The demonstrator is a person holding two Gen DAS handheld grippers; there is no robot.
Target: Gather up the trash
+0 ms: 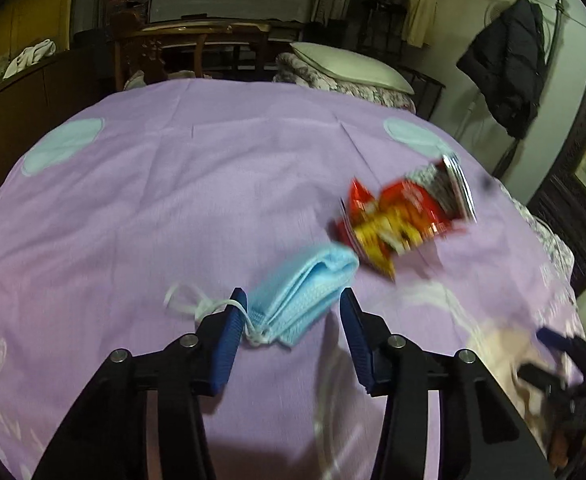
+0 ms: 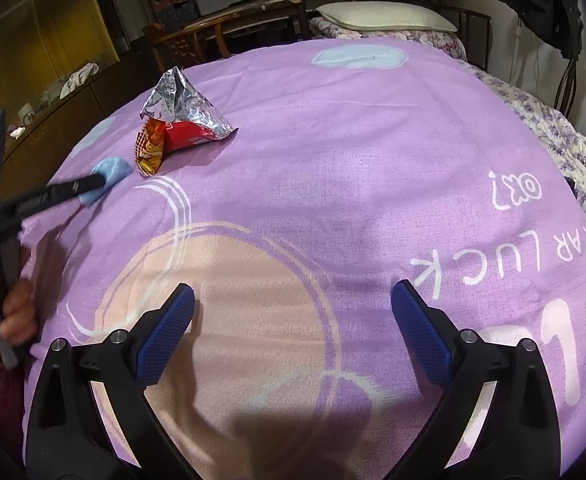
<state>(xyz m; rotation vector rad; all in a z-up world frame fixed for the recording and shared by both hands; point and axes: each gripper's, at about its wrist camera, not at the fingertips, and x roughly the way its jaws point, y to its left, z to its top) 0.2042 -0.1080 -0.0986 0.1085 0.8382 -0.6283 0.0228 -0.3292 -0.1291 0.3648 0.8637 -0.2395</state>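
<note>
The left gripper (image 1: 293,300) sits around the folded blue mask (image 1: 305,292) on the purple sheet (image 1: 173,200), pads not clearly pressing it, so not gripping yet. The snack wrapper (image 1: 405,216) lies just beyond the mask; the right gripper (image 2: 293,300) hangs wide open, holding nothing.

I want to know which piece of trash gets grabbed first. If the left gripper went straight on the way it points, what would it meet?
The folded light-blue face mask: it already lies between the left gripper's jaws. Beyond it lies the red and silver foil snack wrapper, though depth is unclear.
</note>
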